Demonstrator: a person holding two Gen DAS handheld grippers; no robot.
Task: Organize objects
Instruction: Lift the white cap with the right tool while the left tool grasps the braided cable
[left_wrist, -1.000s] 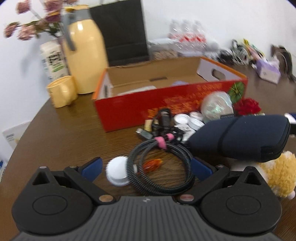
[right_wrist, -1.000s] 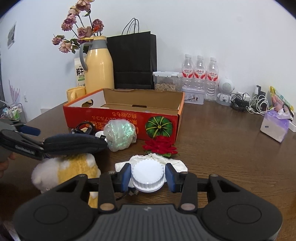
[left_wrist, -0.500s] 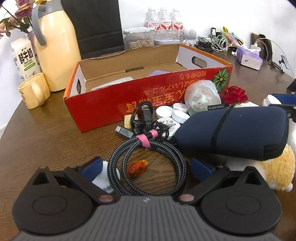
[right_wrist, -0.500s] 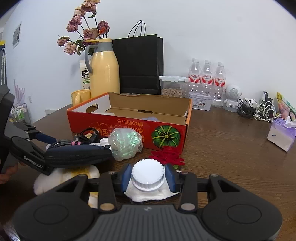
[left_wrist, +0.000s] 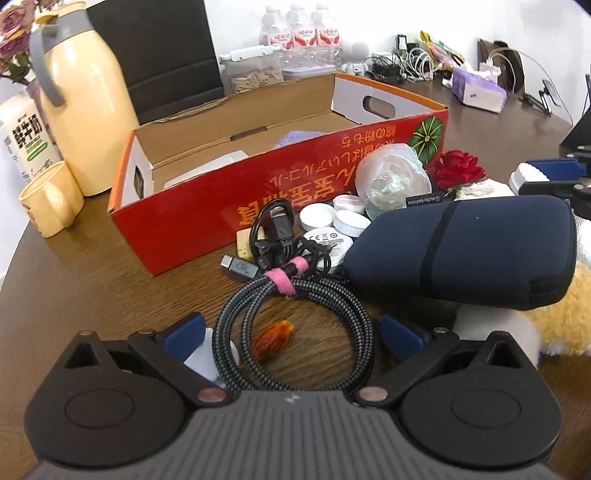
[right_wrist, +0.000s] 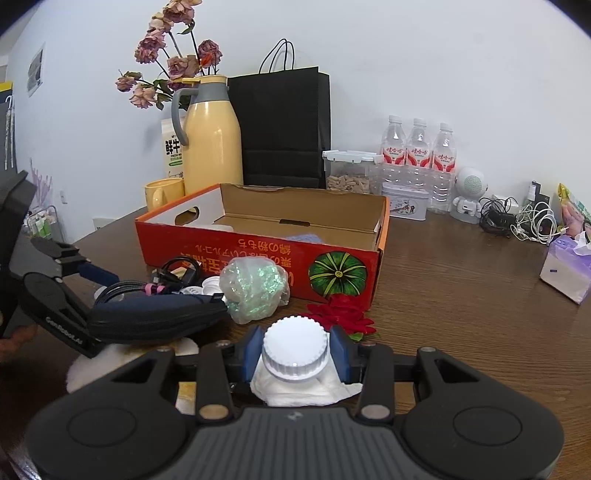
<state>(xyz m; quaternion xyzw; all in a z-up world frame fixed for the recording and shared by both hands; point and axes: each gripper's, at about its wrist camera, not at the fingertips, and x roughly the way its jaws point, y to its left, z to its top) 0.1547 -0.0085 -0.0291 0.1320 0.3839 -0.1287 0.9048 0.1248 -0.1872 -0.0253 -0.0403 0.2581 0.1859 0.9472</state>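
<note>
My left gripper is open, low over the brown table, its blue pads on either side of a coiled braided cable with a pink strap. An amber bead lies inside the coil. A white cap sits beside the left pad. My right gripper is shut on a white ribbed cap, with crumpled white tissue under it. The open red cardboard box stands behind both. A navy pouch lies between the grippers.
Small white lids, a black cable, an iridescent bag and a red rose crowd the box's front. A plush toy lies under the pouch. A yellow jug, mug, black bag and bottles stand behind.
The left gripper has rolled and tilted, so the coil now sits closer between its open fingers and the white cap is partly hidden by the left one. The right gripper still holds its cap.
</note>
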